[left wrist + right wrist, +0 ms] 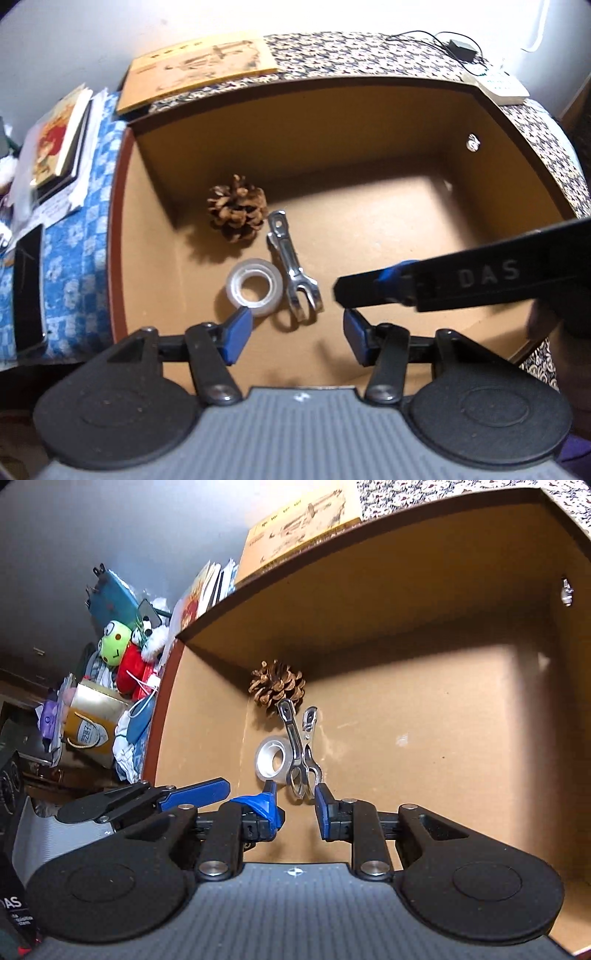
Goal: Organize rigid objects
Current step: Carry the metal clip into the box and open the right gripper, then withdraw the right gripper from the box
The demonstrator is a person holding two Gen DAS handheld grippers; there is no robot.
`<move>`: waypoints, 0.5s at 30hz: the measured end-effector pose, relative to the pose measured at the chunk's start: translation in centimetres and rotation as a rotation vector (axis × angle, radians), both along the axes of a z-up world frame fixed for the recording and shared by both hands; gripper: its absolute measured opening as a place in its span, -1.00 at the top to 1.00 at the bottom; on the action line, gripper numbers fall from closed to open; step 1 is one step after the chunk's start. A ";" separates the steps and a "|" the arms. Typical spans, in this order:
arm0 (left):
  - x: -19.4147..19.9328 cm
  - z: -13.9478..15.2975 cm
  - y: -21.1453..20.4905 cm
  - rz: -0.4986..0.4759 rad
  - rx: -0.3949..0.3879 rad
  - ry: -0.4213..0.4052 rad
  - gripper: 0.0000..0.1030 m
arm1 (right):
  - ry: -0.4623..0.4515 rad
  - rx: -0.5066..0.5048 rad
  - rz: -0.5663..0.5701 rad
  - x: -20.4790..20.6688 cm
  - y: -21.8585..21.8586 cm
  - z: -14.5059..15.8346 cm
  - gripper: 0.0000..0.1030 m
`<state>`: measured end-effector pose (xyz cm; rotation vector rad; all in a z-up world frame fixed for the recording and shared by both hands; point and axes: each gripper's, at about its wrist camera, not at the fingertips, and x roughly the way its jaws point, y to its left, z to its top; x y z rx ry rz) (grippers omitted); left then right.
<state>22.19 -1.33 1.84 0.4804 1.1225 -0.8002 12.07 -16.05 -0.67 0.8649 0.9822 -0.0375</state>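
An open cardboard box [295, 122] [406, 590] holds a pinecone [237, 208] [277, 686], a clear tape roll [255, 288] [271, 762] and a metal clip [291, 262] [299, 746], all lying on its floor near the left wall. My left gripper [295, 321] hangs open above the box, its left pad just over the tape roll and the clip's handle end below the gap. My right gripper [295, 797] [347, 293] is open too. It reaches in from the right, its tip beside the clip, and the pads do not press on the clip.
A yellow booklet [199, 70] lies behind the box on a patterned cloth [332, 55]. Stacked books [59, 140] and a black phone [27, 291] rest on a blue chequered cloth to the left. A charger with cable [461, 50] sits at the back right. Plush toys [125, 653] are piled far left.
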 end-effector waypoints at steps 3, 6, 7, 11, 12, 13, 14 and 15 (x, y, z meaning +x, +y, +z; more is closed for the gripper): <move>-0.2 0.1 0.0 0.023 0.010 -0.017 -0.06 | -0.009 -0.023 -0.015 -0.5 0.1 0.2 0.89; -0.6 0.2 -0.3 0.041 0.028 -0.043 -0.08 | -0.012 -0.046 -0.030 -1.0 0.2 0.4 0.88; -0.7 0.3 -0.3 0.046 0.033 -0.054 -0.10 | -0.015 -0.049 -0.035 -1.2 0.2 0.4 0.88; -1.4 0.4 -0.6 0.057 0.048 -0.092 -0.12 | -0.031 -0.078 -0.047 -1.9 0.4 0.8 0.88; -1.6 0.5 -0.7 0.059 0.046 -0.098 -0.12 | -0.037 -0.094 -0.047 -2.1 0.5 1.0 0.88; -1.7 0.6 -0.7 0.060 0.045 -0.104 -0.13 | -0.043 -0.108 -0.047 -2.3 0.6 1.1 0.88; -1.9 0.7 -0.8 0.062 0.045 -0.113 -0.14 | -0.048 -0.119 -0.047 -2.4 0.7 1.3 0.88; -2.1 0.8 -0.8 0.064 0.048 -0.122 -0.14 | -0.055 -0.130 -0.047 -2.6 0.8 1.4 0.88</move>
